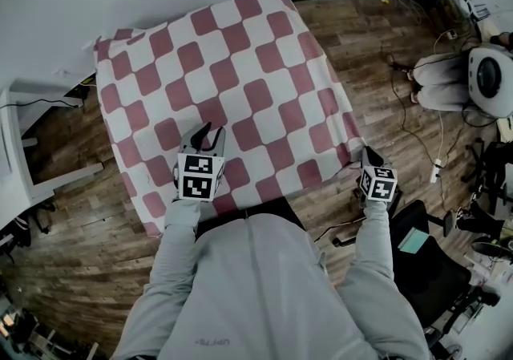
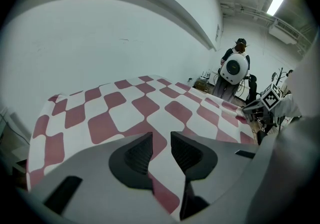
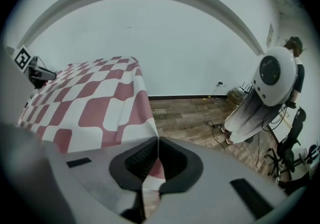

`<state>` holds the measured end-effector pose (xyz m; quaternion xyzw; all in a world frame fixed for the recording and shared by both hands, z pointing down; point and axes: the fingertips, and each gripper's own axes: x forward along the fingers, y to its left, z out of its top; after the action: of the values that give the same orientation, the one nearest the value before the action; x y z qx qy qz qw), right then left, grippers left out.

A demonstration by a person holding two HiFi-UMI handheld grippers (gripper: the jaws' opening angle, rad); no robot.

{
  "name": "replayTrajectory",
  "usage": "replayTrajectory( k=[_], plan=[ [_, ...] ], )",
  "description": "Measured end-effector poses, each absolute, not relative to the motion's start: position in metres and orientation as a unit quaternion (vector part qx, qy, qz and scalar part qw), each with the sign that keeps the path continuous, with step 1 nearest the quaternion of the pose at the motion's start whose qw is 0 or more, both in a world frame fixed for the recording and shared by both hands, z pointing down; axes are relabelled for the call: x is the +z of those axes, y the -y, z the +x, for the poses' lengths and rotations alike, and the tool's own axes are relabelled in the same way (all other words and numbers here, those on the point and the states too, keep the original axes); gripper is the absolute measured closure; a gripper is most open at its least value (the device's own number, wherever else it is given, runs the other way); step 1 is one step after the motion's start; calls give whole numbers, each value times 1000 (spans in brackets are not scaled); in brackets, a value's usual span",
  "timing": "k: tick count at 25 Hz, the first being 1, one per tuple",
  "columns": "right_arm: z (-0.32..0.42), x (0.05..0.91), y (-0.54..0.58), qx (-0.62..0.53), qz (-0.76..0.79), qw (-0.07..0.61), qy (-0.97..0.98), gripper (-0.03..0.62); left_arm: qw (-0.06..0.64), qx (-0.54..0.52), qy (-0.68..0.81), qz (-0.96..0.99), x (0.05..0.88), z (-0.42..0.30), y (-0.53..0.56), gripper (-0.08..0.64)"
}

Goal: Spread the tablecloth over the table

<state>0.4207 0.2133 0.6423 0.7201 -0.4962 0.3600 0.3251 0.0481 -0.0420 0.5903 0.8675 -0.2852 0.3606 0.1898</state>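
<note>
Right gripper (image 3: 157, 150) pinches the near-right corner of the red-and-white checked fabric tablecloth (image 1: 240, 86); left gripper (image 2: 161, 142) empty.
The cloth lies draped over the table, its edges hanging. The right jaws are clamped tight on the corner hem, probably to tug it and square the overhang. The left jaws stand part-way apart just above the near edge, gripping nothing, likely ready to take that side.

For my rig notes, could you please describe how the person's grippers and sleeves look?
The left gripper and right gripper each have a pale grey body, black ribbed fingers and a white cube with black square markers. The sleeves are light grey.
</note>
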Motion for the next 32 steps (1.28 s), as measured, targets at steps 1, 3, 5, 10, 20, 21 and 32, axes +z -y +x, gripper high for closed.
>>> replayTrajectory(
  k=[1,3,5,10,20,21,32],
  plan=[
    [422,643,-211,363,725,314,494,568,189,360,286,867,590,47,42,430],
    [424,639,-204,363,734,291,495,566,190,359,289,867,590,48,43,430],
    [424,631,-196,355,741,271,501,566,190,357,293,866,590,48,44,430],
    [404,613,-166,333,731,256,538,566,194,347,311,863,586,40,45,429],
    [271,570,-2,225,620,262,704,566,217,319,417,823,572,-50,68,430],
    [254,567,14,216,607,260,720,566,219,316,430,817,571,-64,71,430],
    [74,550,114,158,467,262,830,566,231,284,538,759,564,-209,143,430]
  ],
)
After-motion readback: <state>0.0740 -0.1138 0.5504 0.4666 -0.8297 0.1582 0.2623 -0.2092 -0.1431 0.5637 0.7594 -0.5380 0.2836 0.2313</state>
